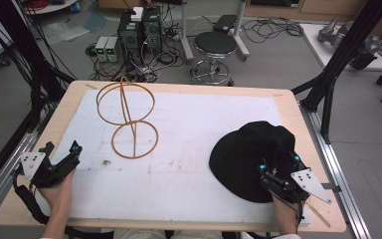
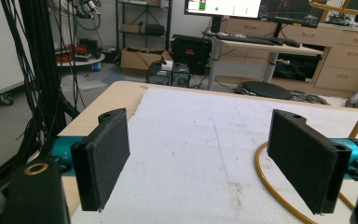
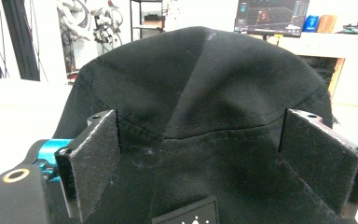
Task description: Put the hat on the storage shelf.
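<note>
I have the right gripper over the near brim of the soft black fabric bucket hat, which lies at the right side of the white-covered wooden worktop. Its fingers stand wide apart, one at each side of the brim, closed on nothing. My worry is the cloth: if I close too high I expect to pinch only a fold, and the hat would sag or slide out on the lift. Closing too low could drive the pads into the cover and drag it. The left gripper rests at the worktop's left edge, fingers also spread and empty, near the orange wire two-ring stand. A careless sweep on that side could knock the light frame over, I judge.
</note>
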A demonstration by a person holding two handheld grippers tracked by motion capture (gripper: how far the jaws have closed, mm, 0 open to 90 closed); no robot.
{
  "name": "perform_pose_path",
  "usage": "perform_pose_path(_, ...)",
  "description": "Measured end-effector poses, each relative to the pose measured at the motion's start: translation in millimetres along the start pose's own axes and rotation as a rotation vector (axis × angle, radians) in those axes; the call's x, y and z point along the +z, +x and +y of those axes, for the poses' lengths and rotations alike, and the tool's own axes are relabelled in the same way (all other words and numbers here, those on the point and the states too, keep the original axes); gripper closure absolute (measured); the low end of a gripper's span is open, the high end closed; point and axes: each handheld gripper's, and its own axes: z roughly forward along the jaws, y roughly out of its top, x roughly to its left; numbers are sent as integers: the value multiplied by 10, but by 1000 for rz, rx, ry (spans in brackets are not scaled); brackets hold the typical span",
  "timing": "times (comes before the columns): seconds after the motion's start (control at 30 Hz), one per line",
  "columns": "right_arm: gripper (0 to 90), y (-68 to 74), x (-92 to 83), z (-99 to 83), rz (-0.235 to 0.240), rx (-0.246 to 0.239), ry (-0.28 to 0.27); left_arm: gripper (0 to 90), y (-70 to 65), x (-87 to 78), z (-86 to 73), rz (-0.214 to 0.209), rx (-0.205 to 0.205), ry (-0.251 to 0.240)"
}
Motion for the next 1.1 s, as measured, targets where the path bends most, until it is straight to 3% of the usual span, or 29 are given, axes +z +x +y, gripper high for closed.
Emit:
perform_pose_path(0.27, 125, 17, 58, -22, -8, -20, 56, 212, 4, 5, -3, 3, 6, 5)
perform_pose_path(0.53, 180, 1, 121, -63, -20, 3, 129, 212, 25, 17, -21, 14, -3, 16)
perform_pose_path(0.57, 232, -14, 122, -70, -17, 24, 132, 212, 29, 17, -22, 15, -4, 18)
perform_pose_path(0.67, 272, -28, 115, -74, -18, 35, 135, 213, 35, 19, -22, 16, -8, 15)
perform_pose_path(0.7, 346, -38, 104, -72, -26, 46, 132, 213, 36, 18, -22, 16, -7, 16)
perform_pose_path(0.73, 346, -38, 104, -72, -26, 46, 132, 213, 36, 19, -22, 17, -8, 17)
perform_pose_path(0.77, 423, -50, 91, -65, -19, 65, 127, 213, 36, 19, -22, 16, -8, 17)
perform_pose_path(0.83, 462, -48, 89, -61, -17, 67, 127, 213, 33, 20, -22, 15, -10, 15)
perform_pose_path(0.93, 653, 5, 85, -26, -20, 40, 144, 213, 32, 19, -21, 14, -10, 14)
perform_pose_path(0.97, 784, 43, 86, 3, -29, 19, 150, 214, 33, 18, -21, 13, -11, 15)
perform_pose_path(1.1, 856, 56, 90, 23, -36, 34, 159, 214, 33, 16, -19, 14, -13, 11)
